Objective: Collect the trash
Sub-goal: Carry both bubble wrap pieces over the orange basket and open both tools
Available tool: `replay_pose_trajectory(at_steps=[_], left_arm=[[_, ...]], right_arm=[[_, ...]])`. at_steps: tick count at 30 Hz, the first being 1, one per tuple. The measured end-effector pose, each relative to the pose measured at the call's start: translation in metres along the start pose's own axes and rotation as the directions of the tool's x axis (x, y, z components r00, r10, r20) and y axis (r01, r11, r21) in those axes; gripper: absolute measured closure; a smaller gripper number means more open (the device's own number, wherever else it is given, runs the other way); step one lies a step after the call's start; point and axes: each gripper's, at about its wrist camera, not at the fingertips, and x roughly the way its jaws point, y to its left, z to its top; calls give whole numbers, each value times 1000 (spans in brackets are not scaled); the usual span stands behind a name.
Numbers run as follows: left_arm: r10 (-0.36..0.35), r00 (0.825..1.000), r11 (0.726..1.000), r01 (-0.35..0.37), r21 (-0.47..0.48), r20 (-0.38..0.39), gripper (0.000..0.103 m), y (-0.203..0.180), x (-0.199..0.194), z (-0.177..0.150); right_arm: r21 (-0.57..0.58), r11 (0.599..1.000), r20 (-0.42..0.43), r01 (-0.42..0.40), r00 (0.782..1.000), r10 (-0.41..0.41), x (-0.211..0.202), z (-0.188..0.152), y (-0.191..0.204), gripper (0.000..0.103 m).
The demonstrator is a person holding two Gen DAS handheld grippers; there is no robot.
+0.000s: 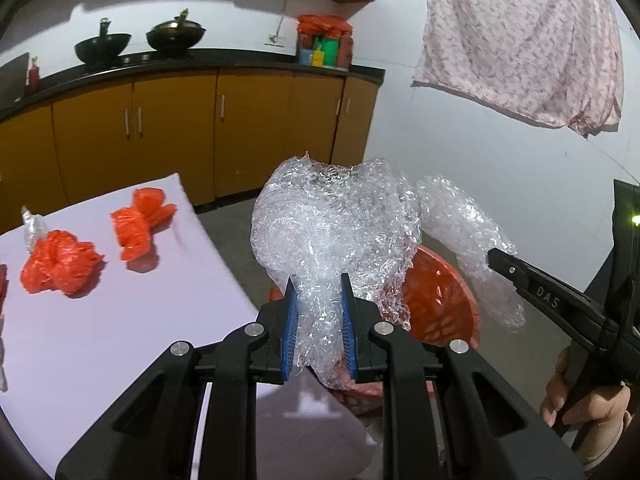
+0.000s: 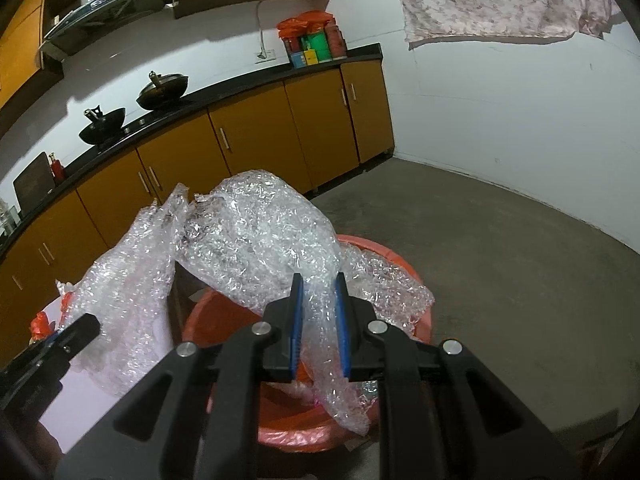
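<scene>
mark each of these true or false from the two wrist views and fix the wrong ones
1. Both grippers are shut on clear bubble wrap. True: the left gripper and the right gripper each pinch the bubble wrap.
2. The bin below the wrap is blue. False: the bin is orange-red.
3. Two crumpled red plastic bags lie on the white table. True: one bag, another bag, on the table.
4. Two woks sit on the floor. False: the woks stand on the black counter.
5. A patterned cloth hangs on the wall. True: cloth.
</scene>
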Motion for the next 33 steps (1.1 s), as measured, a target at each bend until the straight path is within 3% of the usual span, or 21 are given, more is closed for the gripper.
replay_pose_trajectory(at_steps=[18,21,25,29,33], left_arm=[[-28,995,999,30,18,-92,83,-22,57,-2],[-31,994,999,33,20,-102,77,-22,61,-4],[-35,993,999,36,12,-110,61,-16,62,-6],[-36,993,999,35,-13,-113,55,-8,58,-7],[-9,997,1000,7,-16,-83,45,2,44,-7]], right_arm=[[80,996,-37,29,999,-26,38,9,-18,86],[66,998,-48,23,999,-20,45,10,-13,82],[70,997,-54,14,999,-10,47,8,-13,67],[79,997,-56,17,998,-13,45,6,-18,58],[63,998,-38,31,999,-29,37,5,-16,37]])
